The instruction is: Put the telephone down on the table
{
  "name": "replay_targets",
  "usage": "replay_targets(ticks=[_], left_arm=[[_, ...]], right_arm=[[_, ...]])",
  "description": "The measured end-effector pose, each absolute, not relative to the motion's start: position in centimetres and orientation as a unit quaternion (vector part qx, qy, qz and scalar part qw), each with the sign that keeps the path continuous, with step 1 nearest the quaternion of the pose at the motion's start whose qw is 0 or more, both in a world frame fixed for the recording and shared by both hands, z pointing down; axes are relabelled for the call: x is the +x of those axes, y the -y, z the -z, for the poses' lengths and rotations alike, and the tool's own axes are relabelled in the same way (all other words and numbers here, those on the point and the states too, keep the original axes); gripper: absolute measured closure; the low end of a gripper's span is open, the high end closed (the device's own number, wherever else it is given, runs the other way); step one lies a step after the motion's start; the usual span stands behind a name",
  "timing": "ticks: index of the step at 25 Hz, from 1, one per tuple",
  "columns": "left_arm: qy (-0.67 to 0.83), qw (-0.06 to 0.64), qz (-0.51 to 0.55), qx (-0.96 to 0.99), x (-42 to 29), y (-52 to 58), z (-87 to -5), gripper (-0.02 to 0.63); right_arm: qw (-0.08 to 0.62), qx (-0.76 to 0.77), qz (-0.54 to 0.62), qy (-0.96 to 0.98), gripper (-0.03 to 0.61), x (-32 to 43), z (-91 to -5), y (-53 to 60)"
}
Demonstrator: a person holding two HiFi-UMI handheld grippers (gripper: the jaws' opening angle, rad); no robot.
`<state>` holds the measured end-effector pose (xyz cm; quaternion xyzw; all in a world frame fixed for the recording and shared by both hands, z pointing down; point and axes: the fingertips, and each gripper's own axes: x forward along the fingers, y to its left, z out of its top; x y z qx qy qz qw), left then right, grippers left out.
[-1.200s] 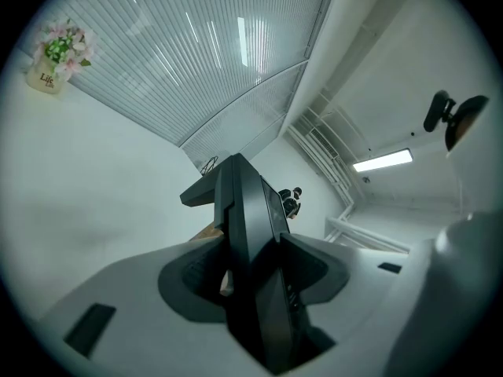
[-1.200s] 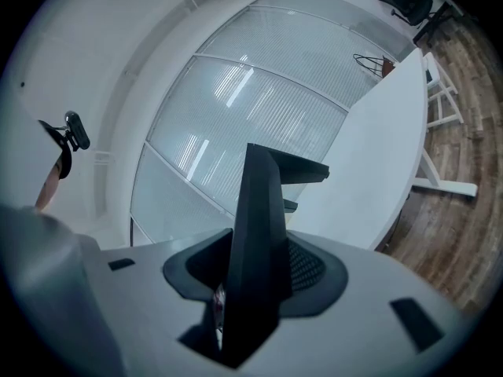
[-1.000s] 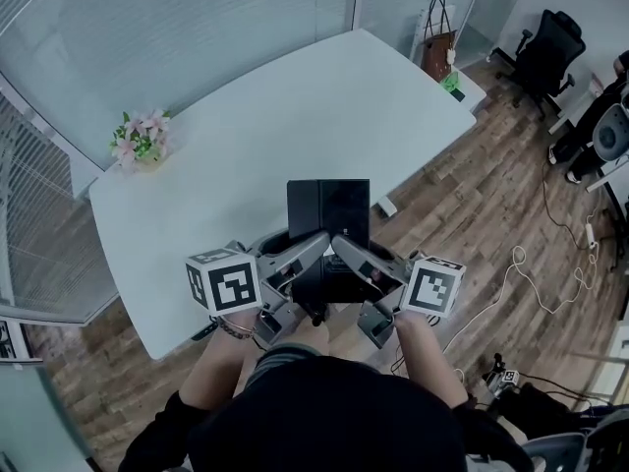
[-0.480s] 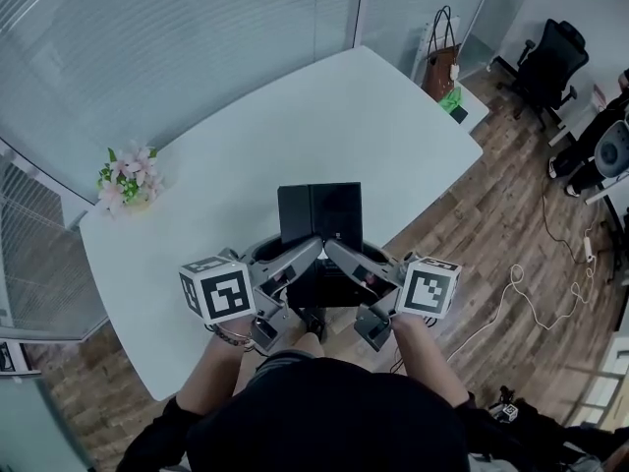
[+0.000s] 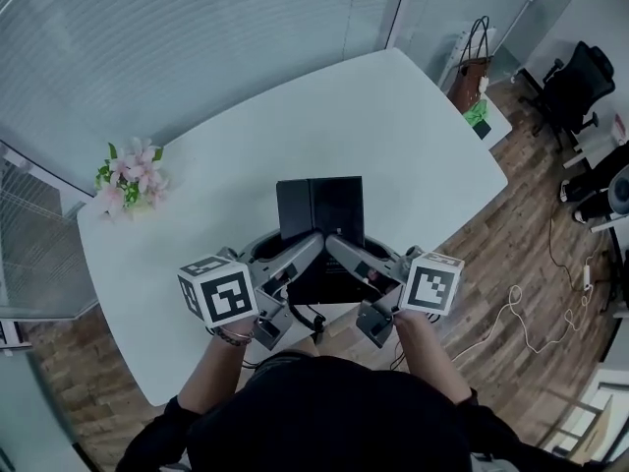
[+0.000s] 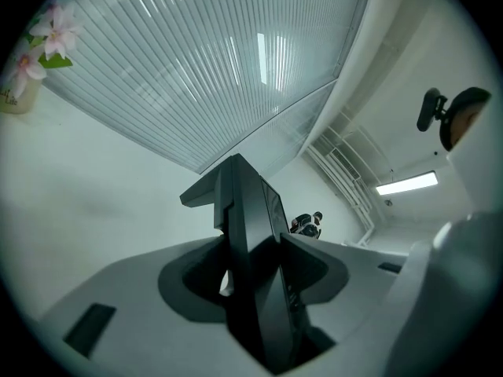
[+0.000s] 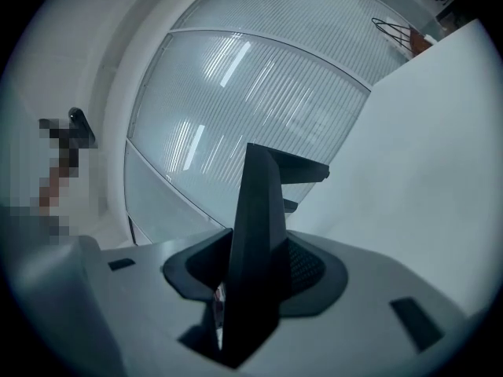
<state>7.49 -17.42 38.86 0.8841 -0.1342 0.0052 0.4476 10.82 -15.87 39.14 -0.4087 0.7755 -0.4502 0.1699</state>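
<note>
Above the near edge of the table (image 5: 393, 136): telephone (image 5: 319, 212), black and flat, apparently clear of the surface. Left claw (image 5: 298, 256) clenched on one side of it, right claw (image 5: 356, 257) clenched on the other. Judged best: carry further in over the top, lower level, let go only once seated flat. Table white, flowers (image 5: 128, 175) at far left corner. Glass wall (image 5: 197, 37) beyond; wood floor (image 5: 531, 234), bag (image 5: 470, 67), chair (image 5: 580, 82) at right.
</note>
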Motion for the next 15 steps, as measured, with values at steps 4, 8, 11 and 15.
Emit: replay_targets(ticks=[4, 8, 11, 15], left_arm=[[0.150, 0.449, 0.001, 0.881, 7.1, 19.6, -39.3, 0.393], [0.165, 0.450, 0.005, 0.877, 7.0, 21.1, -39.5, 0.393], [0.176, 0.452, 0.010, 0.874, 6.8, 21.9, -39.7, 0.393], [0.189, 0.452, 0.015, 0.872, 6.5, 22.2, -39.4, 0.393]], right_arm=[[0.167, -0.394, 0.457, -0.780, 0.394, 10.4, -39.6, 18.2], [0.168, -0.375, 0.467, -0.783, 0.394, 10.1, -39.7, 19.6], [0.156, -0.375, 0.466, -0.786, 0.394, 10.2, -39.9, 20.6], [0.147, -0.366, 0.468, -0.791, 0.394, 10.1, -39.8, 21.1]])
